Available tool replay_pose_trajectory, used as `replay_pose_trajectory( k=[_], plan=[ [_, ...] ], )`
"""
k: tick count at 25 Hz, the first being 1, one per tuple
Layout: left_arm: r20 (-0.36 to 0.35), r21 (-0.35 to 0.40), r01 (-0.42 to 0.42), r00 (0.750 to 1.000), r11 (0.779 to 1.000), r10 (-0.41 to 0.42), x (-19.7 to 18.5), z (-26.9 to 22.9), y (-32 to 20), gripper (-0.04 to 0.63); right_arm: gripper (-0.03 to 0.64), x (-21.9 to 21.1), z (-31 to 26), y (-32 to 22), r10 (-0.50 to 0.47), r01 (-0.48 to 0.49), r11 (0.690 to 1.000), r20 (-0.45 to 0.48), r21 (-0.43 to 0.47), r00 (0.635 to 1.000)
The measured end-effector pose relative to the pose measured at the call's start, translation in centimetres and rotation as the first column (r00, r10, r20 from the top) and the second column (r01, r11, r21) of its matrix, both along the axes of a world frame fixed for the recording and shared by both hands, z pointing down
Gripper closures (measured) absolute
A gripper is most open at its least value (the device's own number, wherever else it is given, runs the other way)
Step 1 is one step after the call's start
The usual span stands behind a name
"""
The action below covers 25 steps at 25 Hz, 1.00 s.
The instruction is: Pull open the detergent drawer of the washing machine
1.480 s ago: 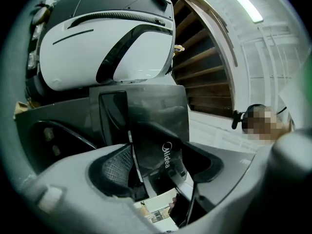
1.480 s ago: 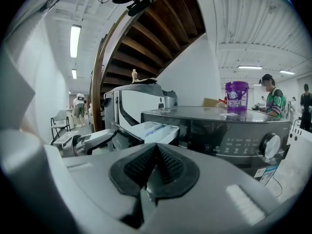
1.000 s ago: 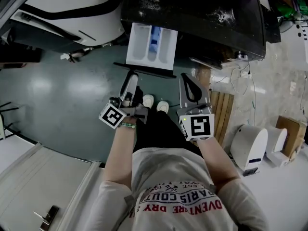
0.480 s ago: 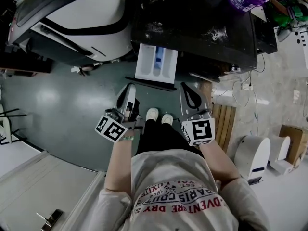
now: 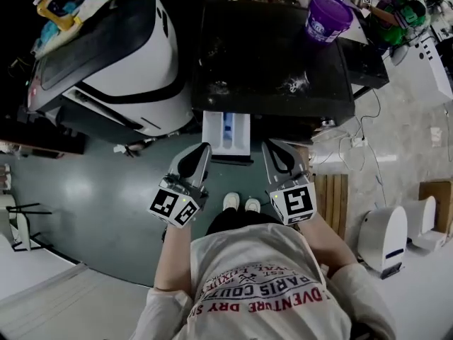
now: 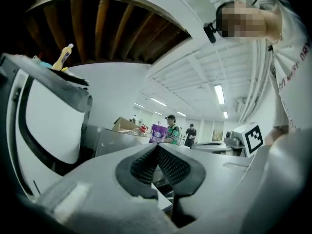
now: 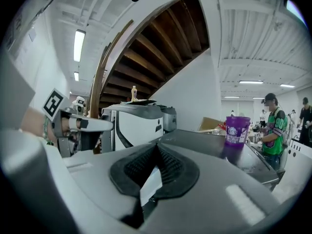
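Note:
The white detergent drawer (image 5: 226,133), with a blue insert, sticks out open from the front of the dark-topped washing machine (image 5: 276,55). My left gripper (image 5: 204,147) hovers just in front of the drawer's left corner, shut on nothing; its ribbed pads (image 6: 146,165) meet at the tip. My right gripper (image 5: 268,146) hangs in front of the drawer's right side, also shut and empty. Neither gripper touches the drawer. In the right gripper view a white part of the drawer (image 7: 150,185) shows through the gap behind the shut right gripper (image 7: 156,146).
A white and black machine (image 5: 120,62) stands to the left of the washer. A purple bucket (image 5: 328,18) sits on the washer's top at the far right. A wooden pallet (image 5: 333,204) and a white appliance (image 5: 386,236) lie to the right. People stand in the background (image 7: 270,126).
Both grippers rose from near the floor to drawer height. The left gripper rolled and its jaws closed. The drawer stayed open.

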<state>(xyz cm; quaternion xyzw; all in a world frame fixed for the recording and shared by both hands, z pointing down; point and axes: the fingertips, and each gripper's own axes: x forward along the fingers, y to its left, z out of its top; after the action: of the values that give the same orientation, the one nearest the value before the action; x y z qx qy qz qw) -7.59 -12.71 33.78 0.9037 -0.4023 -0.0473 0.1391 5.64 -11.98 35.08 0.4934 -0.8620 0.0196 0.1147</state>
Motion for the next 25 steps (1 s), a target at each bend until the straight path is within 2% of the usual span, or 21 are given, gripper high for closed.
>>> replay_pose_trajectory(
  k=[3, 5, 12, 15, 18, 25],
  plan=[
    [0.118, 0.038, -0.058, 0.992, 0.998, 0.053, 0.4, -0.9, -0.8, 0.606, 0.617, -0.3, -2.5, -0.1, -0.011, 0.011, 0.999, -0.006, 0.042, 1.000],
    [0.155, 0.057, -0.087, 0.985, 0.995, 0.077, 0.5, -1.7, -1.5, 0.606, 0.617, -0.2, -3.9, -0.3, -0.001, 0.001, 0.998, -0.003, 0.068, 1.000],
    [0.222, 0.120, -0.175, 0.964, 0.977, 0.145, 2.2, -4.7, -2.7, 0.606, 0.617, 1.1, -6.9, -0.7, 0.057, -0.058, 0.989, 0.011, 0.134, 0.998],
    [0.228, 0.129, -0.207, 0.958, 0.970, 0.175, 2.8, -5.7, -2.9, 0.606, 0.617, 1.7, -7.4, -0.8, 0.086, -0.087, 0.986, 0.017, 0.145, 0.996],
    [0.234, 0.137, -0.216, 0.955, 0.967, 0.180, 3.0, -6.4, -3.3, 0.606, 0.617, 2.0, -7.5, -1.1, 0.107, -0.110, 0.984, 0.029, 0.144, 0.994],
    [0.263, 0.167, -0.214, 0.950, 0.962, 0.165, 2.4, -6.6, -3.8, 0.606, 0.617, 1.2, -7.2, -1.4, 0.081, -0.082, 0.986, 0.011, 0.145, 0.997]
  ],
)
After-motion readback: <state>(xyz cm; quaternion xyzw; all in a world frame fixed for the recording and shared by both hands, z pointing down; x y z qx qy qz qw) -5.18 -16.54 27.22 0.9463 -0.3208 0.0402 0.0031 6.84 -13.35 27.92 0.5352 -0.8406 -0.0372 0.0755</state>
